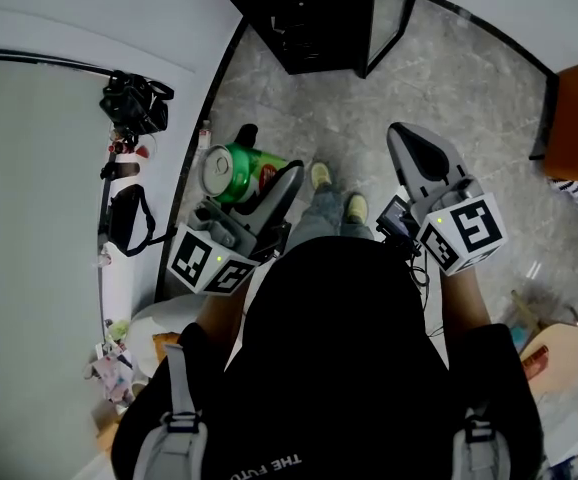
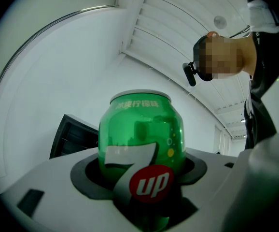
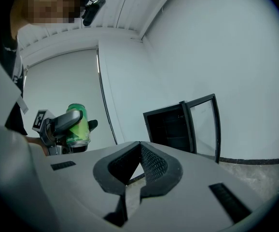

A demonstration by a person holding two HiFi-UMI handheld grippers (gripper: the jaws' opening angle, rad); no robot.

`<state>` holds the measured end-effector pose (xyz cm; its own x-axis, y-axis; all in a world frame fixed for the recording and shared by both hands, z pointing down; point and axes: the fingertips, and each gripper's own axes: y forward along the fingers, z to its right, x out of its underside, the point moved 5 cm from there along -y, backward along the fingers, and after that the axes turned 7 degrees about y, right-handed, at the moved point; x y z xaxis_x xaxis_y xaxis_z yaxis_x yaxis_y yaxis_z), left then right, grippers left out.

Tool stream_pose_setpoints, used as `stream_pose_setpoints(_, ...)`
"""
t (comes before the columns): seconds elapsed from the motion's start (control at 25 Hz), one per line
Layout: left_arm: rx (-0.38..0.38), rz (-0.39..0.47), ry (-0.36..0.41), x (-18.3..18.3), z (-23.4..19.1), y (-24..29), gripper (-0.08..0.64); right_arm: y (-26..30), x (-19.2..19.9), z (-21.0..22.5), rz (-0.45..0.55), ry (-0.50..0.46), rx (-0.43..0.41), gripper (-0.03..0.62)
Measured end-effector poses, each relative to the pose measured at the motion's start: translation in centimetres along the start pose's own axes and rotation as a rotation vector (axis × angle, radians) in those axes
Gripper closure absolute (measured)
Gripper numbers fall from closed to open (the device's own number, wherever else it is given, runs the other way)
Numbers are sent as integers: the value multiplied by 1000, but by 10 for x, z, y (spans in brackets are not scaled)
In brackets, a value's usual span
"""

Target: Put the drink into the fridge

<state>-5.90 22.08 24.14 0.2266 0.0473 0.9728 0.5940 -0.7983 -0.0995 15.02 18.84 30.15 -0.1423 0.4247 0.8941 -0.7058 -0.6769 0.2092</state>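
Left tool (image 1: 244, 183) gripping upright can (image 1: 234, 168); open fridge (image 1: 314, 23) dead ahead, upper centre of head view. Right tool (image 1: 414, 143) closed, empty.

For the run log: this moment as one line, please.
left gripper: shut on green metal drink can | right gripper: shut, empty | black fridge with glass door: open | can: outside

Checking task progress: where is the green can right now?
The green can is clamped in the left gripper, left of centre in the head view, short of the open black fridge at the top.
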Motion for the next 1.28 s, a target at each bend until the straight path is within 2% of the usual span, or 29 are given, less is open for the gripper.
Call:
stream_pose_setpoints(0.16, 6, 0, 12, 1, -9, 0, 218, 8, 0, 0, 6, -6, 7, 578)
stream_pose_setpoints(0.32, 2, -1, 0, -6, -72, 13, 218, 71, -12, 1, -23, -11, 13, 578)
stream_pose_setpoints(0.4, 1, 2, -6, -7, -87, 15, 218, 84, -16, -1, -26, -14, 16, 578)
stream_pose_setpoints(0.64, 7, 6, -3, -9, -115, 24, 218, 113, -28, -3, -31, -35, 24, 578)
stream_pose_setpoints(0.92, 17, 20, 38, -20, -146, 32, 218, 149, -41, -8, -33, -48, 23, 578)
stream_pose_setpoints(1.28, 35, 29, 46, -23, -173, 44, 218, 171, -47, -4, -38, -52, 51, 578)
